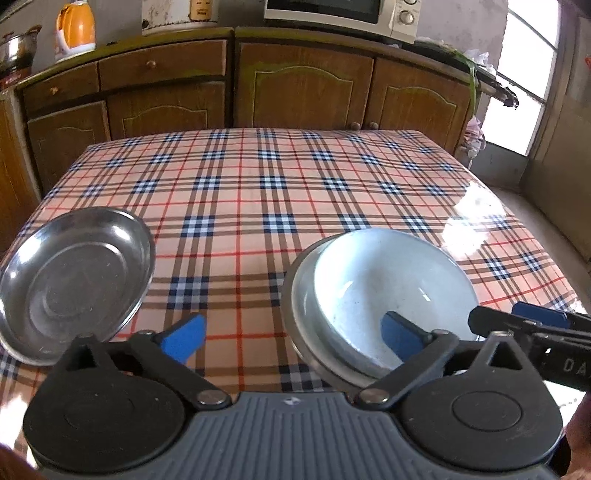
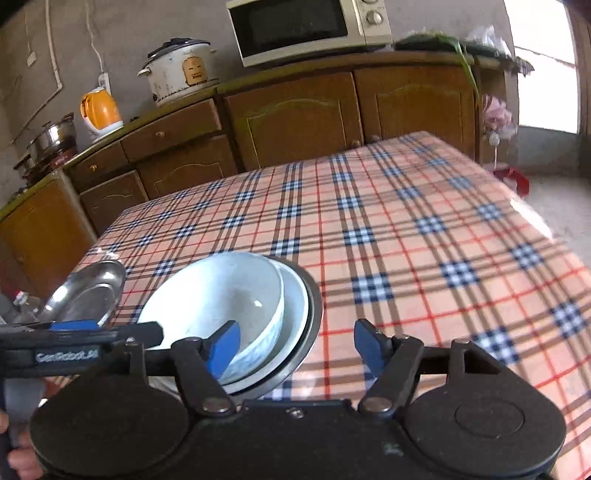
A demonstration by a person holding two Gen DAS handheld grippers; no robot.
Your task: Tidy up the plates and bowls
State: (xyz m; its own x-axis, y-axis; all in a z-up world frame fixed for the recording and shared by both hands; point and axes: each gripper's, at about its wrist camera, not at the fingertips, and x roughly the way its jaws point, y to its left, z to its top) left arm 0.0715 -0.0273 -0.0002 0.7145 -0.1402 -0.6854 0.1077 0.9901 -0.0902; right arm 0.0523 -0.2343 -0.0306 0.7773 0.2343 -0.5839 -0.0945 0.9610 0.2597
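Wooden kitchen cabinets [image 1: 303,85] run behind a table covered with a glossy plaid tablecloth [image 1: 273,192] in beige, red and navy. On the counter stand a cream microwave [image 2: 306,29], a white rice cooker [image 2: 179,70], an orange-and-white electric kettle [image 2: 100,109] and a steel pot [image 2: 53,138].

Near the front edge of the table, a white ceramic bowl [image 1: 391,284] sits in a white dish that rests in a steel plate [image 1: 295,295], the three forming one stack with mouths upward. The bowl sits off-centre in the stack, shifted to the right in the left wrist view. A second steel plate [image 1: 74,280], empty and also mouth up, lies flat on the cloth well apart to the left of the stack.

The left gripper [image 1: 291,332] stands spread wide with nothing between its blue pads; its right pad hangs over the near part of the bowl, its left pad over bare cloth between the two steel pieces. No contact with the bowl is clear.

The right gripper [image 2: 295,349] is likewise spread wide and empty. Its left pad overlaps the bowl's near rim in view, and whether it touches I cannot tell; its right pad is over bare cloth beside the stack.

In the right wrist view the left gripper's black arm carries a pale label, too blurred to read with certainty. In the left wrist view the right gripper's arm shows the letters "DA", cut off at the frame edge. A person's fingers [image 2: 18,458] show at the lower left corner of the right wrist view.
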